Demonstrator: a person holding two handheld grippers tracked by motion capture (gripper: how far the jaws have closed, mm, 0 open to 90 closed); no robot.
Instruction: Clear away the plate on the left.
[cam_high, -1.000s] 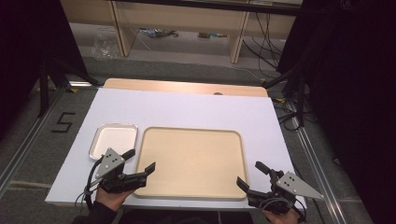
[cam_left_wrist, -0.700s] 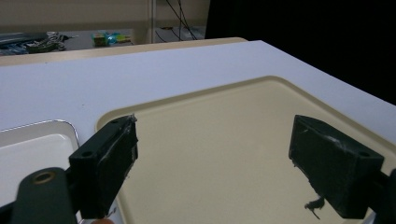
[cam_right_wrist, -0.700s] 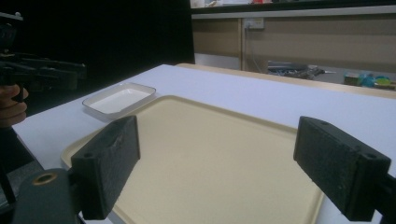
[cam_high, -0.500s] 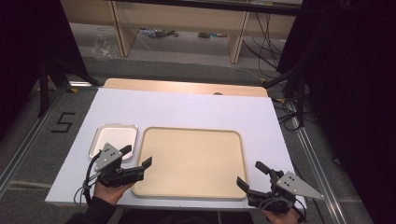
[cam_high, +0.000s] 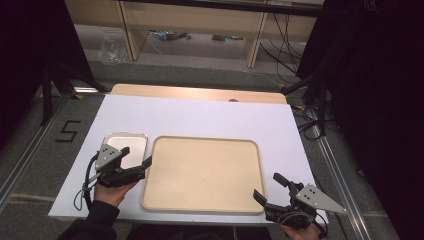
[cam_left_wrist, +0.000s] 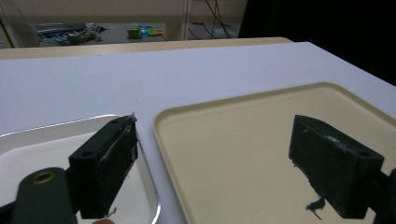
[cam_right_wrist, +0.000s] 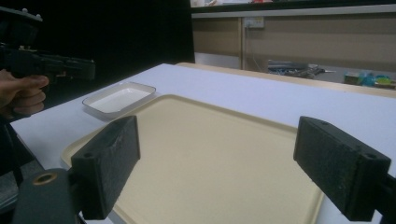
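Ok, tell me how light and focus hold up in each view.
High view: evenly lit white table, dark surroundings. Left gripper view: near jaws soft, small metal tray mirrors a jaw. Right gripper view: beige tray sharp, background dim.

One beige tray (cam_high: 202, 172) lies at the centre of the high view, and one small white dish (cam_high: 134, 143) sits just beside its left edge. Both rest on one white table (cam_high: 200, 117). Two grippers are in the lower part of that frame: the left gripper (cam_high: 135, 160) at lower left and the right gripper (cam_high: 266, 187) at lower right, each with two black jaws standing apart. One black numeral marking (cam_high: 67, 131) shows on the floor at the left.
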